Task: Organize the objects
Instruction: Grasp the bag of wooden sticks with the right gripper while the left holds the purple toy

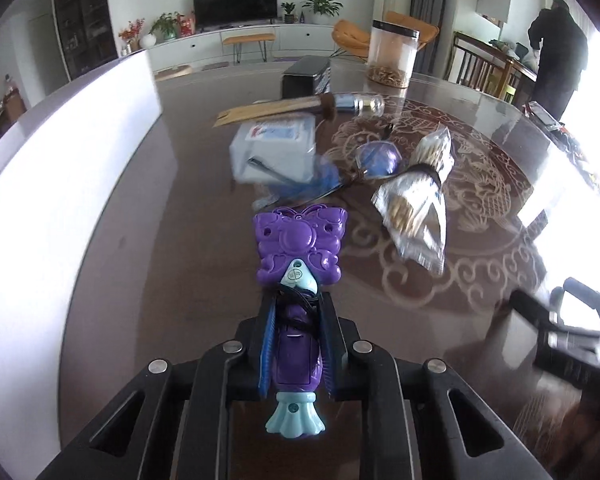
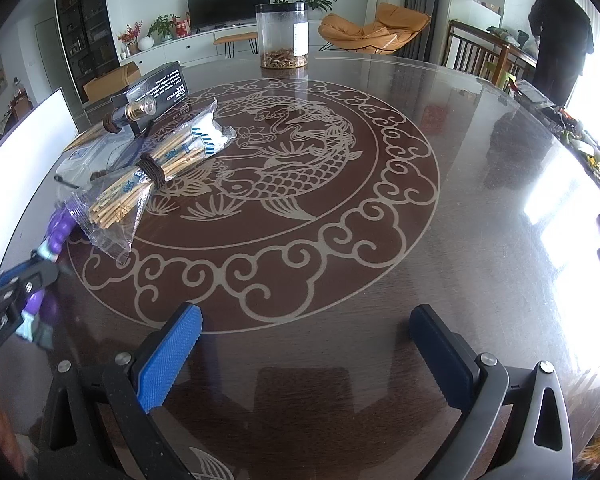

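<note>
**Living-room desk: left jaws clamped on purple toy, right jaws wide and empty**

Living room behind: TV [image 2: 228,3], orange chair [image 2: 374,28], a person in dark clothes [image 2: 562,36] at far right. Round dark desk [image 2: 460,200] with a pale fish motif under a glossy top.

Left wrist view:
- left gripper [image 1: 296,312] has its jaws closed narrow on the handle of the purple butterfly toy [image 1: 298,246]. Butterfly head sticks out forward past the fingertips, pale blue tail hangs back toward the camera.
- Ahead of the toy: white packet [image 1: 274,148], glasses [image 1: 378,158], bagged bundle of chopsticks [image 1: 414,196], clear jar [image 1: 392,54] farther back.
- Glasses show only in this view.
- Whether the toy touches the desk: cannot tell.

Right wrist view:
- right gripper [image 2: 306,356] jaws stand wide apart, nothing between them, only bare desk below.
- Left gripper and toy appear at the left edge, just beside the near end of the chopstick bag.
- Dark box [image 2: 156,88] with white print is readable here; in the left view it is only a dark block.
- Fish motif is seen whole here; clutter partly covers it in the left view.
</note>
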Action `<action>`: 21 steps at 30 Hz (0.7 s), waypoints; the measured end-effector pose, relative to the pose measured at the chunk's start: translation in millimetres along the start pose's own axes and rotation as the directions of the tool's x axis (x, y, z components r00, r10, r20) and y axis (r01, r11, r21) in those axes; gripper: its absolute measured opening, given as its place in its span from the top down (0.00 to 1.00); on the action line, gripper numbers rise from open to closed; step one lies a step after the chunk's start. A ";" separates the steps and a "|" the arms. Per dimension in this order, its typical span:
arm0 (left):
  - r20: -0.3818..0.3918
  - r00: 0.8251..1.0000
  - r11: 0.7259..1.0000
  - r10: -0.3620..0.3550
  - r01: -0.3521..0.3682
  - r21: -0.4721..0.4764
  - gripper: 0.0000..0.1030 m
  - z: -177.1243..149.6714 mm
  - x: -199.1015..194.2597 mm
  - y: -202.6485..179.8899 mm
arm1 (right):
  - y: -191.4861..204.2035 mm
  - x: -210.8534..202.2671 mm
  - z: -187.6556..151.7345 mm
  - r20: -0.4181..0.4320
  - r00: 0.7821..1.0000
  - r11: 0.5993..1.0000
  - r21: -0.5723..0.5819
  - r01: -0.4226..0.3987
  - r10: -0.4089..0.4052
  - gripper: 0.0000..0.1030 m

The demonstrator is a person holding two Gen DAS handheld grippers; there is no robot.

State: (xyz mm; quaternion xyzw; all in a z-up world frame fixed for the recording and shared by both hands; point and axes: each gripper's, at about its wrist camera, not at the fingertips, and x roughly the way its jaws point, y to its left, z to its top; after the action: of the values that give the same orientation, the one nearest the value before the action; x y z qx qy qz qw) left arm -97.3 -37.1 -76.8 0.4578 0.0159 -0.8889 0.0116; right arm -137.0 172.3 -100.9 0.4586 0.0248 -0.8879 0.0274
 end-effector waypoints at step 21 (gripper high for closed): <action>-0.014 1.000 1.000 0.027 -0.027 0.002 0.00 -8.8 9.5 24.7 | -0.1 0.4 0.1 0.001 1.000 1.000 0.000 0.000 0.000 0.00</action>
State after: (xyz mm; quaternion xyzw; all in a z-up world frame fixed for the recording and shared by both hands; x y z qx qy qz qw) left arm -94.8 -61.5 -90.0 0.4642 0.0090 -0.8854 0.0232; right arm -137.3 172.4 -101.1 0.4583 0.0249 -0.8880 0.0275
